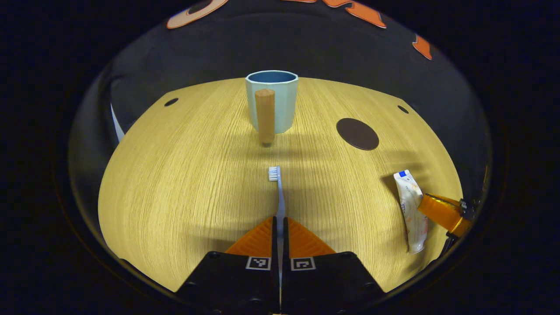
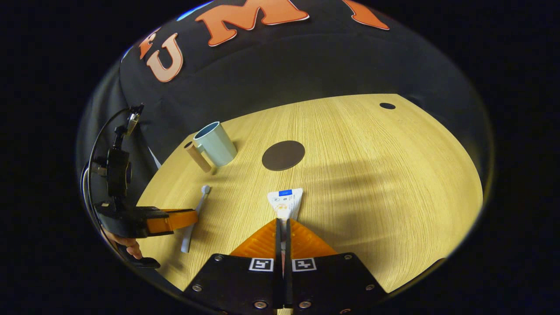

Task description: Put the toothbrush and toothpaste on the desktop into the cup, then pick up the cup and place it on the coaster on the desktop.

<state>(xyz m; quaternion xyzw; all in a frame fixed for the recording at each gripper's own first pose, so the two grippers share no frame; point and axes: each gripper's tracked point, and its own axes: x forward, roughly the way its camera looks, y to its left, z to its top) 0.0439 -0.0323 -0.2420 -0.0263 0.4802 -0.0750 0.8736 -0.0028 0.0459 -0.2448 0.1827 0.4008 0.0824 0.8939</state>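
Note:
A pale blue cup (image 1: pixel 271 100) with a wooden handle (image 1: pixel 265 116) stands upright at the far middle of the wooden desktop (image 1: pixel 183 183). To its right lies a dark round coaster (image 1: pixel 357 134). In the left gripper view my left gripper (image 1: pixel 280 219) is shut on the handle of the blue toothbrush (image 1: pixel 278 192), whose bristles point toward the cup. At the right edge the right gripper (image 1: pixel 423 205) meets the white toothpaste tube (image 1: pixel 411 218). In the right gripper view my right gripper (image 2: pixel 282 221) is shut on the toothpaste tube (image 2: pixel 286 199). The cup (image 2: pixel 215 143), coaster (image 2: pixel 283 155), toothbrush (image 2: pixel 192 227) and left gripper (image 2: pixel 192 216) lie to the left.
The desktop has small dark holes near its far corners (image 1: pixel 171 102) (image 1: pixel 403 109) (image 2: pixel 387 105). Black cloth walls it in behind. A hand (image 2: pixel 129 248) holds the left gripper at the desk's near left edge. Bare wood (image 2: pixel 393 183) stretches right of the coaster.

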